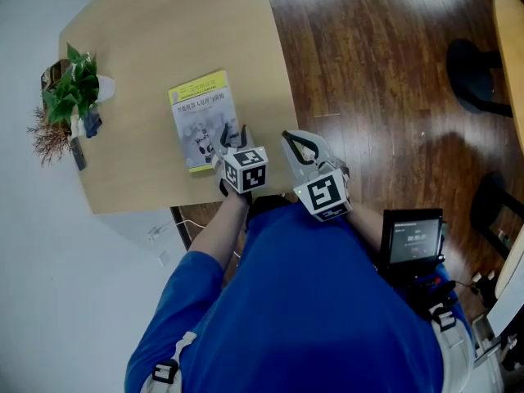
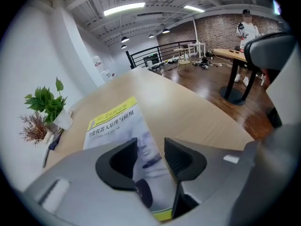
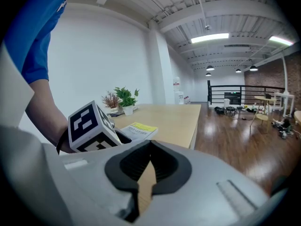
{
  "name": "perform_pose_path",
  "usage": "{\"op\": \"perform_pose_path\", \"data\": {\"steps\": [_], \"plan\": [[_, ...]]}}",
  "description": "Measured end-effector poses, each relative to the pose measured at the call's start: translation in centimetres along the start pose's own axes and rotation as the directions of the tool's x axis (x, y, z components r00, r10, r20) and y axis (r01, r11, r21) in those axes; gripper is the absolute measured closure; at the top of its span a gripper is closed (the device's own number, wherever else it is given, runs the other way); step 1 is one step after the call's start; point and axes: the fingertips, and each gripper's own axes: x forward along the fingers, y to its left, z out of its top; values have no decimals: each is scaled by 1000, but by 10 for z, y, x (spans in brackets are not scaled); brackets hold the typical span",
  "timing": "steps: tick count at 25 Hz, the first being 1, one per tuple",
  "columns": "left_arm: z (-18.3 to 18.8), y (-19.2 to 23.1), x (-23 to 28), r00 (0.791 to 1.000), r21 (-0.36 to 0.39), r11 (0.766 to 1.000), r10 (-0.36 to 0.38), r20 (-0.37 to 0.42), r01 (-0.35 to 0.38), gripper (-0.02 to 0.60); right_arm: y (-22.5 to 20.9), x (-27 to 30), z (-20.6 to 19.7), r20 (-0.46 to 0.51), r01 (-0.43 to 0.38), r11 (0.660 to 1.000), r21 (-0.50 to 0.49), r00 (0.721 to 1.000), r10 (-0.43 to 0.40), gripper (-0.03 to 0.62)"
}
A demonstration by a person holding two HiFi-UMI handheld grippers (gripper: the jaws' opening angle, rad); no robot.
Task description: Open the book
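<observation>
A closed book [image 1: 202, 119] with a yellow band and a pale cover lies flat near the front edge of the light wooden table [image 1: 155, 31]. My left gripper [image 1: 233, 137] hangs over the book's near right corner. In the left gripper view its jaws stand open [image 2: 150, 147], with the cover [image 2: 113, 124] showing through the gap and nothing pressed between the pads. My right gripper [image 1: 296, 147] is held at the table's near right corner, to the right of the book. Its tips meet [image 3: 150, 142] and it holds nothing. The book [image 3: 138, 130] shows beyond it.
A green potted plant [image 1: 75, 92], a dried sprig [image 1: 51, 133] and a dark flat thing [image 1: 78, 154] sit at the table's left edge. Dark wooden floor [image 1: 385, 72] lies to the right, with chair bases. A small screen [image 1: 413, 237] hangs at my right hip. A person [image 2: 247, 29] stands far off.
</observation>
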Motion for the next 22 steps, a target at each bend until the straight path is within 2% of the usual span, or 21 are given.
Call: {"op": "perform_pose_path", "data": {"steps": [12,22], "plan": [[5,1,-10,1000,-23,1000,14,-2,-14,439,-7,-2,6,20,-24,1000,-3,999,24,591],[10,3,-21,1000,-29,1000,3,15,-2,537,-8,-3,12,37,-28,1000,-8,999,29,591]]}}
